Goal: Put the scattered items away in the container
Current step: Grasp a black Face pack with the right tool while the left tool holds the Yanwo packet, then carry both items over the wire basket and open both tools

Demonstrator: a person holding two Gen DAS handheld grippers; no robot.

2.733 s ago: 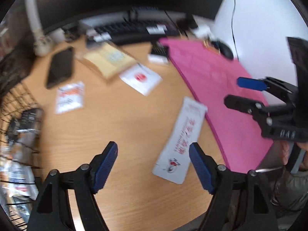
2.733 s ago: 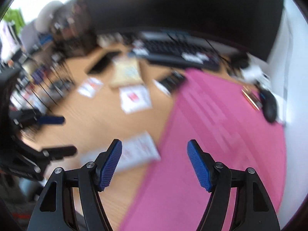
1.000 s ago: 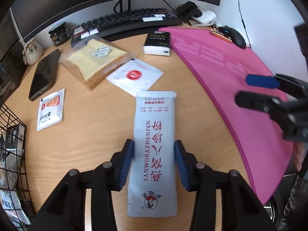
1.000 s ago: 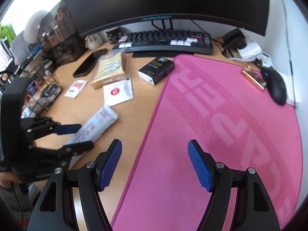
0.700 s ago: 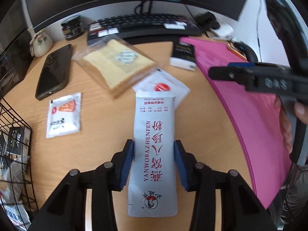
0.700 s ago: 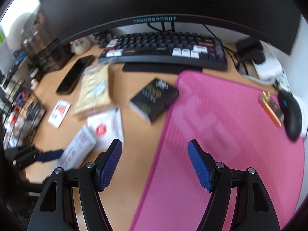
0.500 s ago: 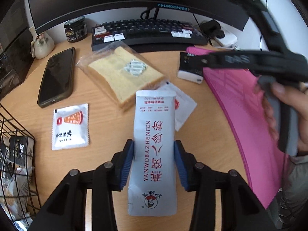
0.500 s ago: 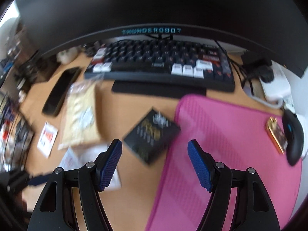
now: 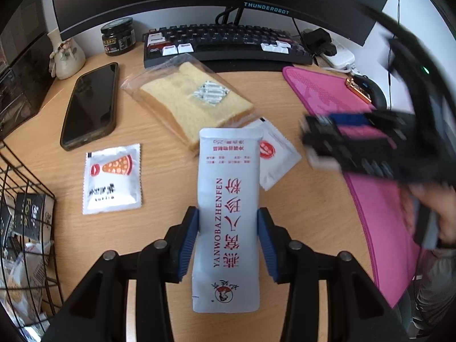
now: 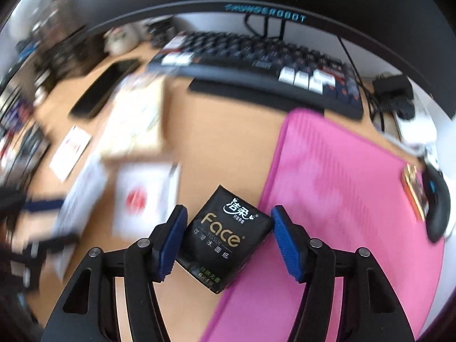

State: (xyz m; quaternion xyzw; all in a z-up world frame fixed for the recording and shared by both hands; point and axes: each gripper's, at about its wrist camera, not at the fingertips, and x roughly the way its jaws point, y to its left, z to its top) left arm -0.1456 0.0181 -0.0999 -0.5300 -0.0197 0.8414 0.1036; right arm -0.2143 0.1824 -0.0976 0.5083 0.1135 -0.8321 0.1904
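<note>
Left gripper (image 9: 228,236) clamps the long white powder sachet with red lettering (image 9: 228,213) across its narrow width, above the desk; light and pliable, it is likely to sag beyond the pads. Right gripper (image 10: 228,242), jaws closing, straddles the black soft tissue pack (image 10: 225,239), not yet pinched; compressible, best squeezed mid-body.

White sachet (image 9: 228,219) lifted lengthwise, black tissue pack (image 10: 225,239) flat on desk
</note>
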